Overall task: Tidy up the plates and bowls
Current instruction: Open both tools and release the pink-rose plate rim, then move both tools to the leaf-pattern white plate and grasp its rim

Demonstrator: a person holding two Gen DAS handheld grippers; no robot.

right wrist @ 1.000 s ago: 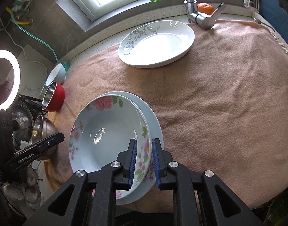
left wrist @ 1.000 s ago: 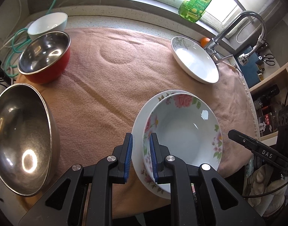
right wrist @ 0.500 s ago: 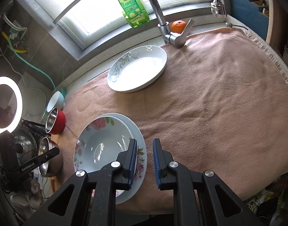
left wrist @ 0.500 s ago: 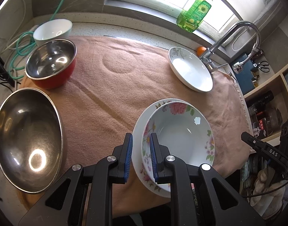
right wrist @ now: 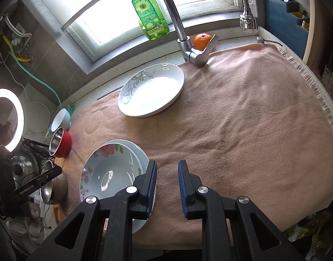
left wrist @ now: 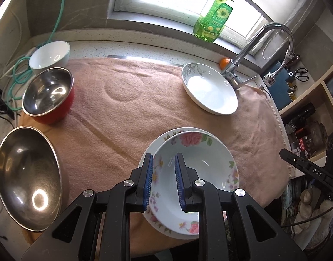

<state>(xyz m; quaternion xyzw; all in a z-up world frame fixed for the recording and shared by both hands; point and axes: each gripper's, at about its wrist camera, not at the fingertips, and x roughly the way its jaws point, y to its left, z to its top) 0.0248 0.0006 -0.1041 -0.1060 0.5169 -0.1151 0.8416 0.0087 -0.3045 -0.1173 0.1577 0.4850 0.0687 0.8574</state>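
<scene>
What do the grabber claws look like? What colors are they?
Both look alike. The left gripper and right gripper are black angular frames with silver bolts and blue ribbed pads inside the fingers. Seen side-on, one reads "DAS", the other "GenRobot.AI".

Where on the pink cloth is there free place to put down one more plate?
Bare cloth lies right of the white leaf plate and the stacked floral plates. Another patch lies between the red bowl and the leaf plate. The left edge is crowded with bowls.
</scene>
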